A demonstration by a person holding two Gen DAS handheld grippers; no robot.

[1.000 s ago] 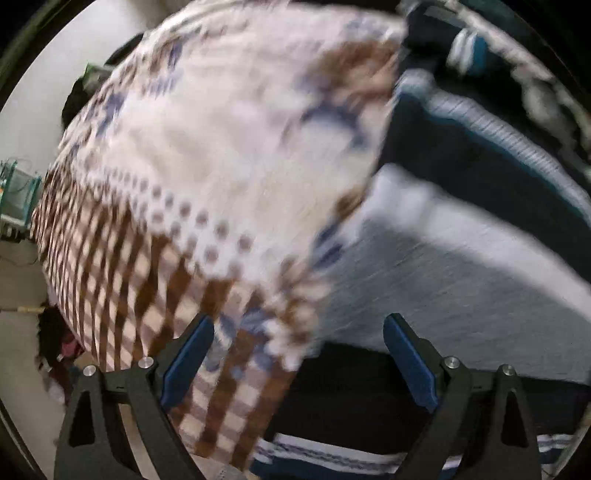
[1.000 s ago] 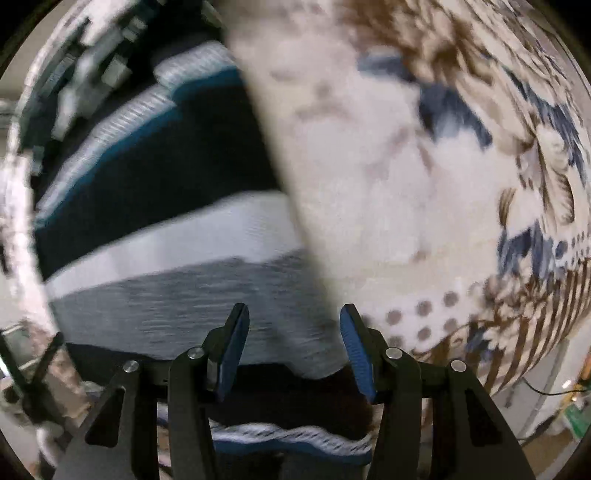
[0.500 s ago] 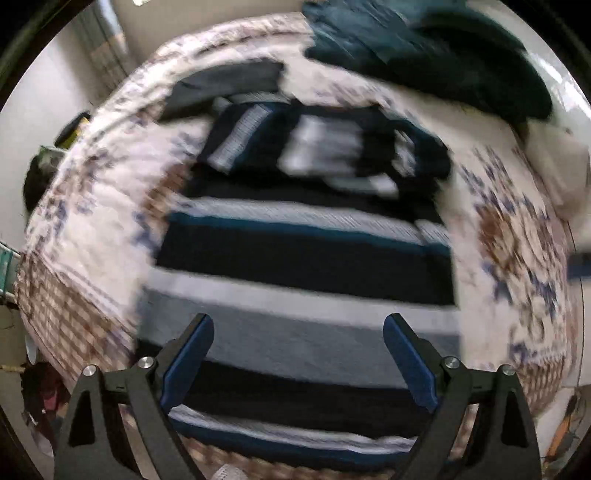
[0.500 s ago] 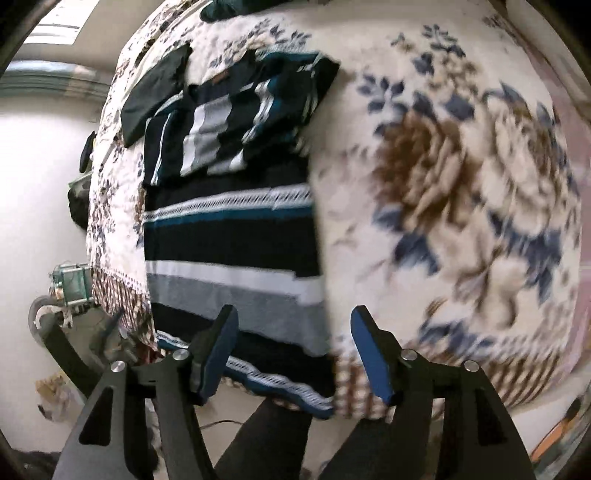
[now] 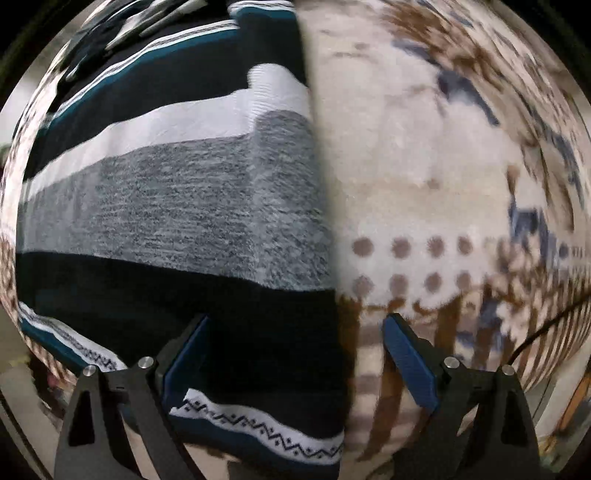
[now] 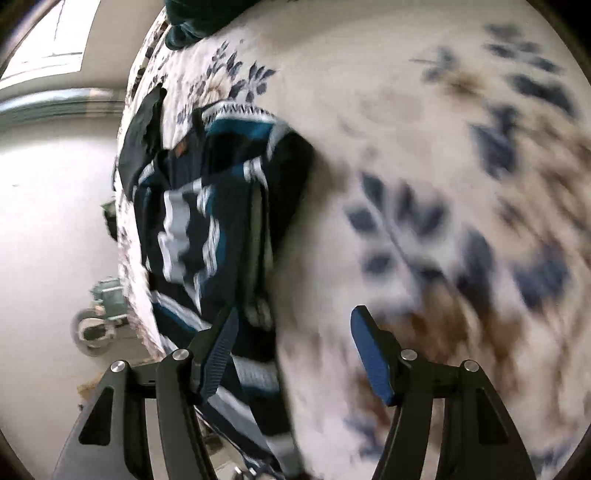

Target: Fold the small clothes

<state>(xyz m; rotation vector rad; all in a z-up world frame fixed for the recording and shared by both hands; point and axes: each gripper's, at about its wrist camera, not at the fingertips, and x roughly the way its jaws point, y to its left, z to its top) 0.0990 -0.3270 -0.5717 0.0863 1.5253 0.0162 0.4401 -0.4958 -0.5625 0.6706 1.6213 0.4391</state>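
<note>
A knitted sweater (image 5: 177, 206) with black, teal, white and grey bands lies flat on a floral blanket (image 5: 424, 147). In the left wrist view my left gripper (image 5: 295, 332) points down over the sweater's right edge just above the patterned hem; its jaws are wide and closing, with the edge between them and untouched. In the right wrist view the sweater (image 6: 207, 206) shows with its upper part bunched and folded over. My right gripper (image 6: 295, 317) hovers open at the sweater's right side, holding nothing, one finger (image 6: 221, 339) over the cloth and the other over the blanket (image 6: 424, 184).
A dark green garment (image 6: 192, 22) lies at the far end of the bed, and a black garment (image 6: 144, 140) beyond the sweater. Left of the bed are bare floor and a wheeled object (image 6: 96, 325). A dark cable (image 5: 546, 325) hangs by the blanket's right edge.
Both views swept fast across the bed. The left gripper came from above the sweater's middle down to its right edge near the hem. The right gripper's jaws widened and it moved up along the sweater's right side.
</note>
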